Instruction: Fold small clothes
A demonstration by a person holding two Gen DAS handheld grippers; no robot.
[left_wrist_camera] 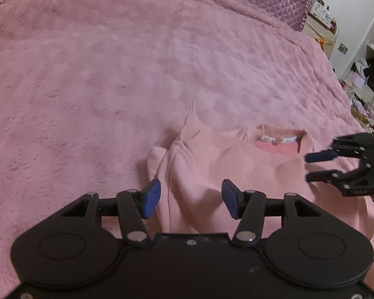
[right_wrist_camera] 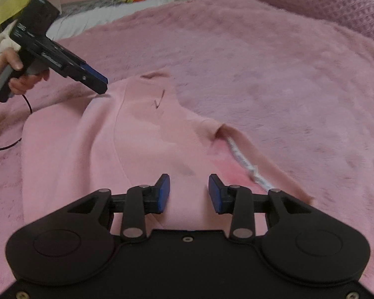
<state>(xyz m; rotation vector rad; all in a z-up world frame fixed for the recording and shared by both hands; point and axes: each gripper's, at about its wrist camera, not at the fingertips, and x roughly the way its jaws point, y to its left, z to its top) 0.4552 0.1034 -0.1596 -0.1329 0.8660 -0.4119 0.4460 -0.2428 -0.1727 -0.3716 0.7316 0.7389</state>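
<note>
A small pink sweater point(left_wrist_camera: 212, 164) is spread on a bed covered by a fluffy pink blanket point(left_wrist_camera: 112, 74), at the near edge of it. The collar point(left_wrist_camera: 279, 140), with white labels point(left_wrist_camera: 278, 139) inside, is turned toward the far side. The sweater is not laid flat: a bunched ridge of cloth point(left_wrist_camera: 179, 149) is raised on the left side, where a sleeve seems to be gathered, and loose wrinkles are seen across the chest.

The left gripper point(left_wrist_camera: 190, 199) is held over the rumpled left part with its jaws wide apart, and nothing is gripped. The right gripper point(right_wrist_camera: 189, 193) is held above the sweater near the collar, its jaws also well apart and empty. In the right wrist view the left gripper point(right_wrist_camera: 101, 84) is seen from the side at the far left edge of the sweater, carried in a hand point(right_wrist_camera: 17, 74).

No finished fold is visible. The task is judged to be at an early stage: the sweater is yet to be smoothed, the sleeves brought in and the body doubled over.
</note>
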